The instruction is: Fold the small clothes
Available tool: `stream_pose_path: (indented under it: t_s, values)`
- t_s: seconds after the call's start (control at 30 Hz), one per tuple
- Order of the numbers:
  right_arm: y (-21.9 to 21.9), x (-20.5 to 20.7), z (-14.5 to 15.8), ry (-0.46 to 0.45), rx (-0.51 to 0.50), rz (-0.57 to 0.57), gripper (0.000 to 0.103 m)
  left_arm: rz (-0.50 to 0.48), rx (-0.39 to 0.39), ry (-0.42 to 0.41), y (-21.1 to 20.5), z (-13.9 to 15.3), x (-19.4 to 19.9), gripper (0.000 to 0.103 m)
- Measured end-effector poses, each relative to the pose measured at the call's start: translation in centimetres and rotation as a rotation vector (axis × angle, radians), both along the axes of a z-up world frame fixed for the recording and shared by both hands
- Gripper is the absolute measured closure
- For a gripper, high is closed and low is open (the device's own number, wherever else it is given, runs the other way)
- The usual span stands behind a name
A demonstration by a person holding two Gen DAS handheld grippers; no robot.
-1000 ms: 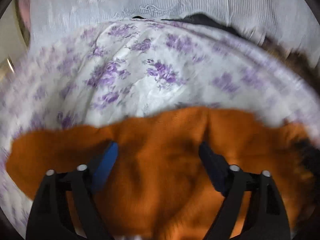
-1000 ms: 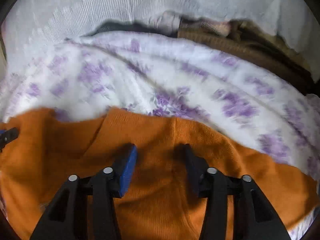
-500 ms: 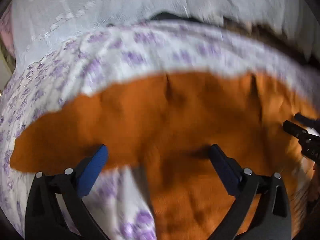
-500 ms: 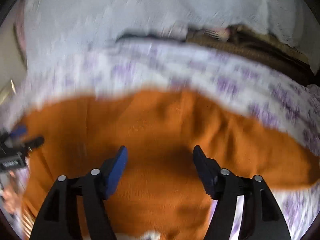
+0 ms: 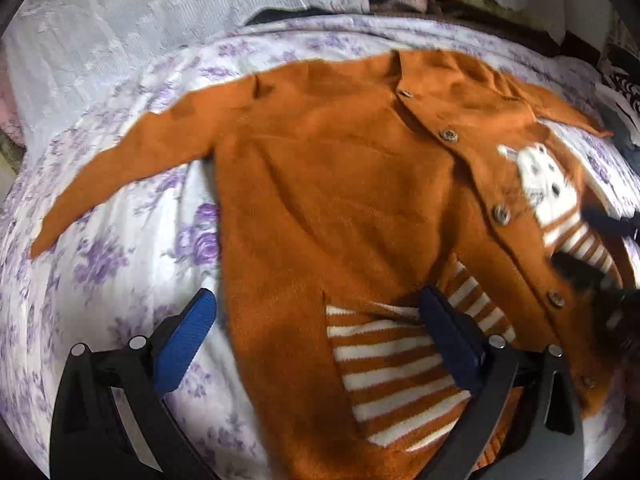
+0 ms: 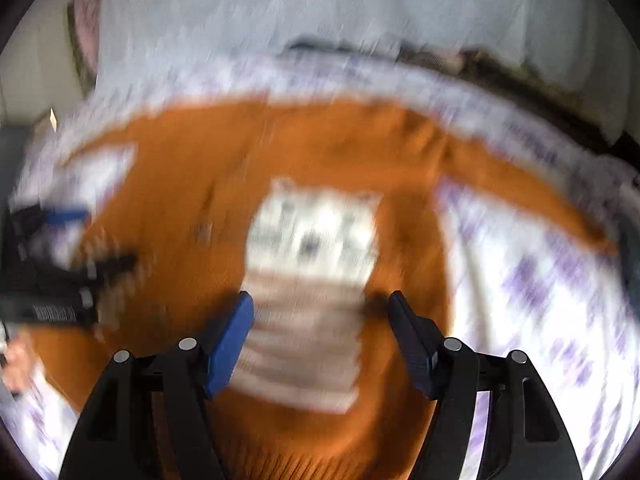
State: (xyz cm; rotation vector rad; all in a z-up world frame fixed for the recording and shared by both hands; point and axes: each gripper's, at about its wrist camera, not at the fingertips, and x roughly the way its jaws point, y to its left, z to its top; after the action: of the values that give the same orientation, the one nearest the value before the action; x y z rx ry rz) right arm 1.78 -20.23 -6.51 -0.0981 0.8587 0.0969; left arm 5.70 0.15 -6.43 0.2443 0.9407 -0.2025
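Note:
A small orange knit cardigan [image 5: 332, 200] with buttons, a white animal patch and striped pockets lies spread face up on a purple-flowered sheet [image 5: 120, 260], sleeves out to both sides. My left gripper [image 5: 316, 328] is open and empty above the cardigan's lower left hem and striped pocket [image 5: 384, 364]. In the blurred right wrist view the cardigan [image 6: 200, 184] fills the middle, and my right gripper [image 6: 320, 328] is open and empty above the white patch and stripes [image 6: 312, 240]. The right gripper shows at the left wrist view's right edge [image 5: 600, 248]; the left gripper shows at the right wrist view's left edge [image 6: 60, 264].
A white textured bedcover [image 5: 140, 20] lies beyond the flowered sheet. Dark and brown clothes [image 5: 460, 4] are piled at the far edge, also seen blurred in the right wrist view [image 6: 500, 68]. Another patterned garment [image 5: 624, 92] sits at the far right.
Both grippers have opened wider and pulled back and up from the cardigan, which now lies spread flat with its whole front in view. The right view is still moving.

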Motion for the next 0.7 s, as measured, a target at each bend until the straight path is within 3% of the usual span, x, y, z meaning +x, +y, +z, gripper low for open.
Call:
stream_pose_path:
  t_s: [0.13,0.2,0.3,0.5,0.6,0.7]
  values:
    - [-2.7,-0.9,2.2,-0.051,0.119,-0.046,0.032,0.05,-0.097,0.049,1.8,0.6,0.4,0.004]
    - [-4.6,-1.0,3.2,-0.079,0.163,-0.092,0.032,0.077,-0.117,0.035,2.7,1.6,0.5,0.004]
    - [-8.8,-0.3,4.5,-0.111,0.236,-0.225,0.032,0.136,-0.138,-0.022,3.9,4.0,1.7,0.004]
    - [-18.8,2.1,4.5,-0.103,0.438,-0.53,0.032,0.194,-0.243,-0.036,2.2,6.5,5.9,0.004]
    - [-23.2,2.4,3.2,-0.104,0.524,-0.667,0.032,0.183,-0.204,-0.043,-0.2,5.2,7.5,0.004]
    - [-26.0,1.8,1.2,-0.097,0.643,-0.744,0.032,0.174,-0.106,-0.008,-2.2,0.9,8.8,0.004]
